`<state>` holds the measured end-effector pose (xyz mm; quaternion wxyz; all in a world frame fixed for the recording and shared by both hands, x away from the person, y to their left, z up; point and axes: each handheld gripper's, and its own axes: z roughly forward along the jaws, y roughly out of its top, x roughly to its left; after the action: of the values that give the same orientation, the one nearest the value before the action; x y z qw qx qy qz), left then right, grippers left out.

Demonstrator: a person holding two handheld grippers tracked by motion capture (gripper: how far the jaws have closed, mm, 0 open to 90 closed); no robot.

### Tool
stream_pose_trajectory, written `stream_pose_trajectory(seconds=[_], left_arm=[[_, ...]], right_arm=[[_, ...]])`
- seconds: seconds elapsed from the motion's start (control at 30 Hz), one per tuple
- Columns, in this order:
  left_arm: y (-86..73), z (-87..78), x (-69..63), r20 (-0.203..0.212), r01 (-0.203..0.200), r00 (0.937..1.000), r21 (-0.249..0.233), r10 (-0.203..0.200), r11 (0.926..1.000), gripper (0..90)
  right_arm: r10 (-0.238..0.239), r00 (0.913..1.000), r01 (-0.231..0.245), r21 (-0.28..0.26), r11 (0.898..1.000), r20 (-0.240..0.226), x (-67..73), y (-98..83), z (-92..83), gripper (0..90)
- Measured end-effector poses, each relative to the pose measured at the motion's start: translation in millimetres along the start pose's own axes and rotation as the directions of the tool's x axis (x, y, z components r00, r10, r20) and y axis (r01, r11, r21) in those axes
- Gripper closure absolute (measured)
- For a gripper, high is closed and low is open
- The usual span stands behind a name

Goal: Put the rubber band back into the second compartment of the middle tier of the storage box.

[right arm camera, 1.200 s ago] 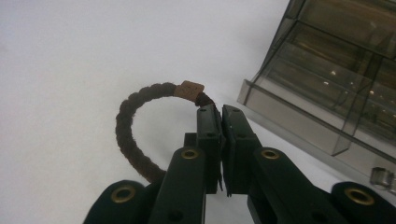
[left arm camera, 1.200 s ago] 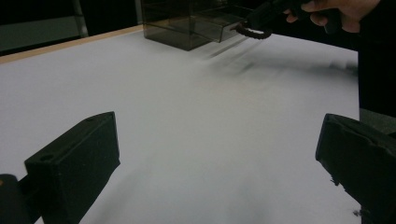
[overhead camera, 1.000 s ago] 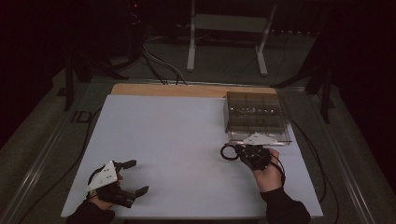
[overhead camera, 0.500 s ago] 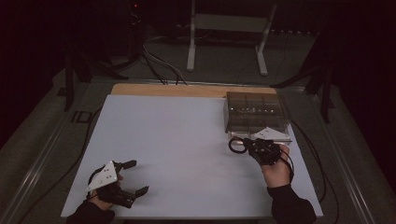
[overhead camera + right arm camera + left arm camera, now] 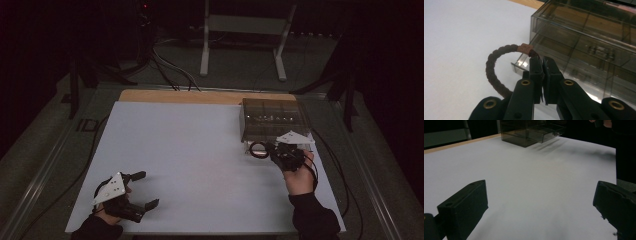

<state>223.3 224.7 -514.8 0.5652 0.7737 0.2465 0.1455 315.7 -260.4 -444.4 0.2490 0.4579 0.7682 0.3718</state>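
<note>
My right gripper (image 5: 270, 148) is shut on a dark braided ring (image 5: 259, 149) with a tan band, held just above the white table top. In the right gripper view the shut gripper (image 5: 543, 60) pinches the ring (image 5: 489, 72) beside its tan band, and the loop hangs out to the left. Right behind it stands a smoked clear drawer box (image 5: 272, 117), its bottom drawer (image 5: 520, 63) pulled out a little. My left gripper (image 5: 147, 189) rests at the table's near left, open with nothing between its fingers. In the left gripper view that gripper (image 5: 541, 202) faces the distant box (image 5: 524, 132).
The white sheet (image 5: 200, 160) covers the table, with a wooden strip (image 5: 200, 96) along its far edge. Cables and a white stand (image 5: 240, 30) lie on the dark floor beyond. A cable (image 5: 330, 150) trails along the table's right side.
My right gripper has carried the ring to the right and a little farther back, up to the front of the drawer box. The left gripper has stayed put.
</note>
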Motion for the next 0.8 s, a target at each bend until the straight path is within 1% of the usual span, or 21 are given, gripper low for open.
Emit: stream_pose_trajectory(seconds=[0.3, 0.33, 0.47, 0.5, 0.8], left_arm=[[0.1, 0.5, 0.2, 0.0, 0.005, 1.0, 0.0, -0.005, 1.0, 0.4], [0.1, 0.5, 0.2, 0.0, 0.005, 1.0, 0.0, -0.005, 1.0, 0.3], [0.3, 0.5, -0.1, 0.0, 0.001, 1.0, 0.001, -0.001, 1.0, 0.3], [0.2, 0.4, 0.1, 0.001, 0.005, 1.0, -0.001, -0.005, 1.0, 0.3], [0.4, 0.1, 0.0, 0.0, 0.001, 1.0, 0.002, -0.001, 1.0, 0.3]], right_arm=[[0.03, 0.9989, -0.029, -0.016, 0.999, 0.037, -16.7, 2.7, -4.9, 86.3], [0.03, 0.9989, -0.029, -0.016, 0.999, 0.037, -16.7, 2.7, -4.9, 86.3], [0.042, 0.9975, -0.041, -0.018, 0.999, 0.056, -24.8, 2.6, -6.0, 86.3], [0.047, 0.9971, -0.046, -0.019, 0.999, 0.059, -26.6, 2.2, -5.7, 86.3], [0.069, 0.9944, -0.068, -0.007, 0.998, 0.081, -35.9, -0.1, -2.8, 86.3]])
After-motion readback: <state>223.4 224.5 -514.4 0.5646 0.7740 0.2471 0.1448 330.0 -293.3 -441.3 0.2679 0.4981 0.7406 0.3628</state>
